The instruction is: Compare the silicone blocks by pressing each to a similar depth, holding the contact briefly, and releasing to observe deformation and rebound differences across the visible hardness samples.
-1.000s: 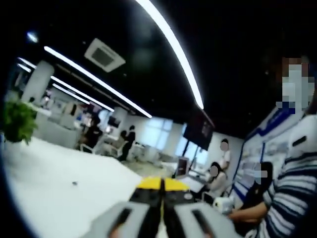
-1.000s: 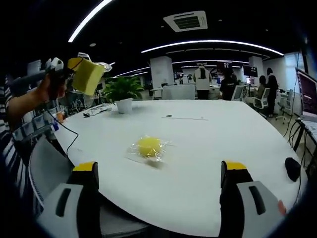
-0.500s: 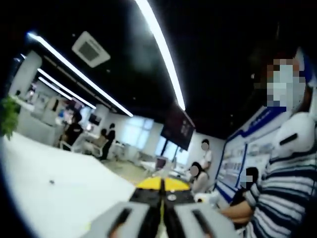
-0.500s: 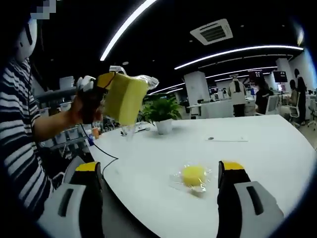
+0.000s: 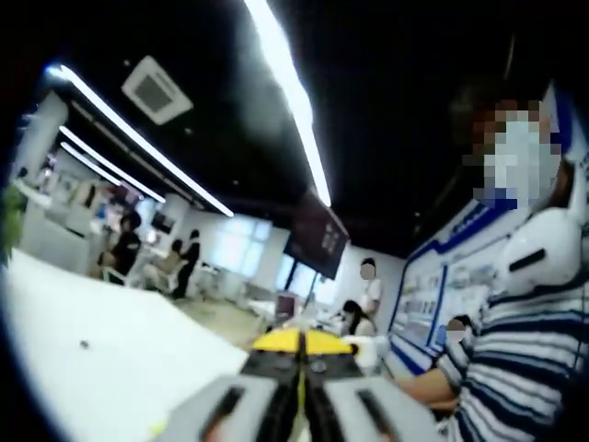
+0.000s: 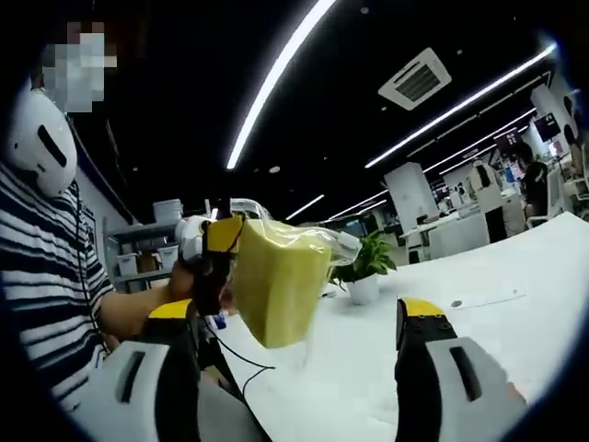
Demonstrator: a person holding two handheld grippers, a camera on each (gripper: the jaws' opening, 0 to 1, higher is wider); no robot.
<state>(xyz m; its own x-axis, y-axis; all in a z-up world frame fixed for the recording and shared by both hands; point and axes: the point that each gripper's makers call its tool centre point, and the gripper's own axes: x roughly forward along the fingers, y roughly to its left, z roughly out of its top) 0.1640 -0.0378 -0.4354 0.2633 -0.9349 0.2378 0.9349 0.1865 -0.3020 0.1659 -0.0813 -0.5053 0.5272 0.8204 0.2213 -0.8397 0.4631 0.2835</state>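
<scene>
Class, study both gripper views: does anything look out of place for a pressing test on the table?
Yes. The yellow block, wrapped in clear plastic, hangs in the air, pinched by the left gripper, not resting on the white table. The right gripper is open and holds nothing.

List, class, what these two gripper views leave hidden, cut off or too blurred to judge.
- Left gripper view: the left gripper looks shut, but what it clamps is hidden behind its own jaws.
- Right gripper view: the yellow block in clear wrap hides the left gripper's tips.
- Right gripper view: the white table is cut off by the picture's edge.
</scene>
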